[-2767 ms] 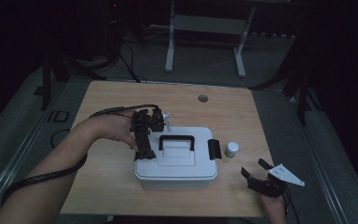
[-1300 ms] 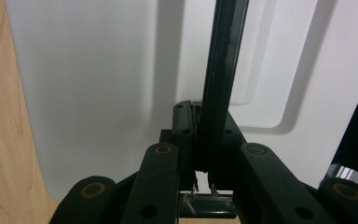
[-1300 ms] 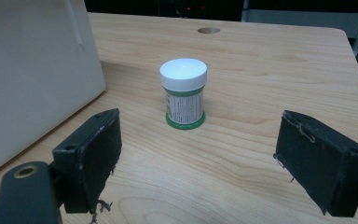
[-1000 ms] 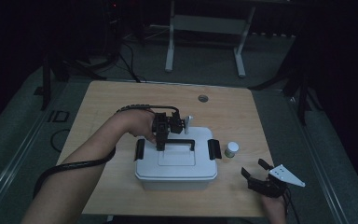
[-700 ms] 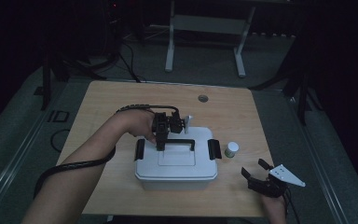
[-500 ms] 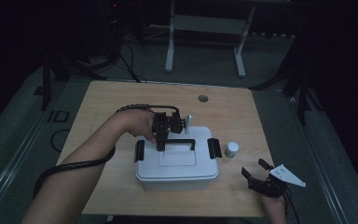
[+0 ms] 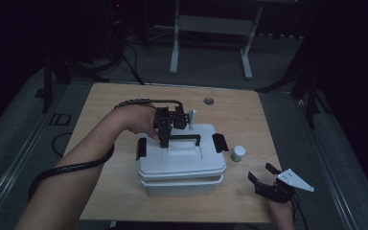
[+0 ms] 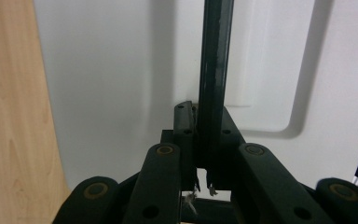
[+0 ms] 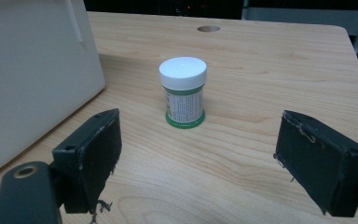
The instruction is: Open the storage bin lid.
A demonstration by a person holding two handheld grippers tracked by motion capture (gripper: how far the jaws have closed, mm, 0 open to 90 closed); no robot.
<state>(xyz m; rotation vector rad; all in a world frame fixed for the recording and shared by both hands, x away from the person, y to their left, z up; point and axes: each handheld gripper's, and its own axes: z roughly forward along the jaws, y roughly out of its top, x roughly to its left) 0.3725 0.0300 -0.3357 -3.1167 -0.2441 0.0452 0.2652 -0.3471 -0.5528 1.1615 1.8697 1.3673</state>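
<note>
Gripping the black handle (image 7: 182,138) of the white box's lid (image 7: 182,160), the left gripper (image 7: 165,128) has its jaws clenched tight on the bar; in the left gripper view that handle (image 8: 213,70) runs straight up from between the two jaws, over the pale lid (image 8: 112,79). The lid sits a little above the white box (image 7: 181,186), with a dark seam between the two, and a black latch (image 7: 142,148) hangs at its nine o'clock end and another (image 7: 219,143) at its three o'clock end. The box stands near the middle of the wooden table (image 7: 100,110).

Writing is scarce. A small jar (image 9: 183,91) with a white cap and green base carries a printed label, but the print is too small to read. In the high view the jar (image 7: 238,153) stands just beside the box, at about its three o'clock.

The left forearm (image 7: 76,172) comes in from seven o'clock and slants up toward the box, the hand bent over the gripper so that it points down on the handle; a black cable (image 7: 72,167) loops under the arm. The right gripper (image 7: 268,182) is held low near the table's five o'clock corner, its grey plate on top, its jaws spread wide and holding nothing. In the right gripper view the right gripper (image 9: 196,158) points toward the jar, which stands beyond the jaws and apart from them.
</note>
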